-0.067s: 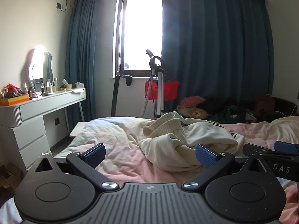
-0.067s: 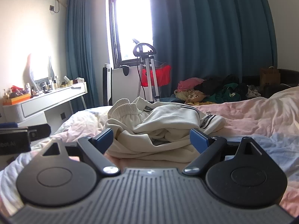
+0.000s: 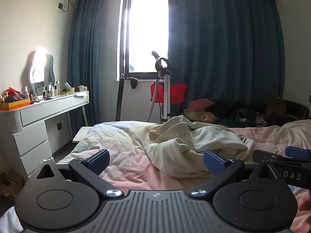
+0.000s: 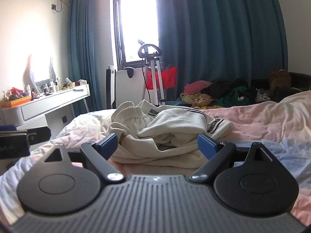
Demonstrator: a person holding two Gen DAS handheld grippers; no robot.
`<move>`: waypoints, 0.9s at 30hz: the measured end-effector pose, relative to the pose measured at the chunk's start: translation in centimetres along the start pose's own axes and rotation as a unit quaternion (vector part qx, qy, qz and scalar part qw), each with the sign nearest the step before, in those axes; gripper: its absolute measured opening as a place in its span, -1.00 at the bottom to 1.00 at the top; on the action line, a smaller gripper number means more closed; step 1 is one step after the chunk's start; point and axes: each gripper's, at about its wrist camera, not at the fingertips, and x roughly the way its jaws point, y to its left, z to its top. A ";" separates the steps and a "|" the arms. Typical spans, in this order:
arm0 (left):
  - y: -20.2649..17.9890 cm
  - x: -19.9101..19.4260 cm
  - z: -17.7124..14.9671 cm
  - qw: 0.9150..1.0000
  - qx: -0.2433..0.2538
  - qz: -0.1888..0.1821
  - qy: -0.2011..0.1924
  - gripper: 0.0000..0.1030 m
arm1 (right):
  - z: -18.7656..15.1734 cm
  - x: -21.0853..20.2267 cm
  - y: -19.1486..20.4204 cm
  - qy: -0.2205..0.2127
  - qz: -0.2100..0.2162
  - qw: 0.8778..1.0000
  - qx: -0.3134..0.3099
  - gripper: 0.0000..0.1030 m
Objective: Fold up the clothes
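A crumpled cream-white garment with dark stripes (image 3: 194, 145) lies in a heap on the pink bed sheet (image 3: 124, 155); it also shows in the right wrist view (image 4: 167, 130). My left gripper (image 3: 156, 160) is open and empty, low over the bed just short of the heap, a little to its left. My right gripper (image 4: 158, 142) is open and empty, right in front of the heap's near edge. The right gripper's side shows at the right of the left wrist view (image 3: 287, 161), and the left gripper's at the left of the right wrist view (image 4: 17, 136).
A white dresser (image 3: 38, 120) with bottles and a lit mirror stands left of the bed. A garment steamer stand (image 3: 163, 89) with a red item is by the window. A pile of mixed clothes (image 4: 217, 95) lies beyond the bed, before the blue curtains.
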 end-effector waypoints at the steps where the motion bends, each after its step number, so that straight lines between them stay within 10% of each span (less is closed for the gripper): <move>1: 0.1 -0.1 0.0 1.000 -0.004 -0.003 0.001 1.00 | 0.0 -0.1 -0.1 -0.001 0.000 1.000 0.000 0.75; 27: 0.1 -0.6 -0.1 1.000 0.010 0.004 0.008 1.00 | 0.0 -0.4 0.3 -0.009 -0.006 1.000 -0.008 0.75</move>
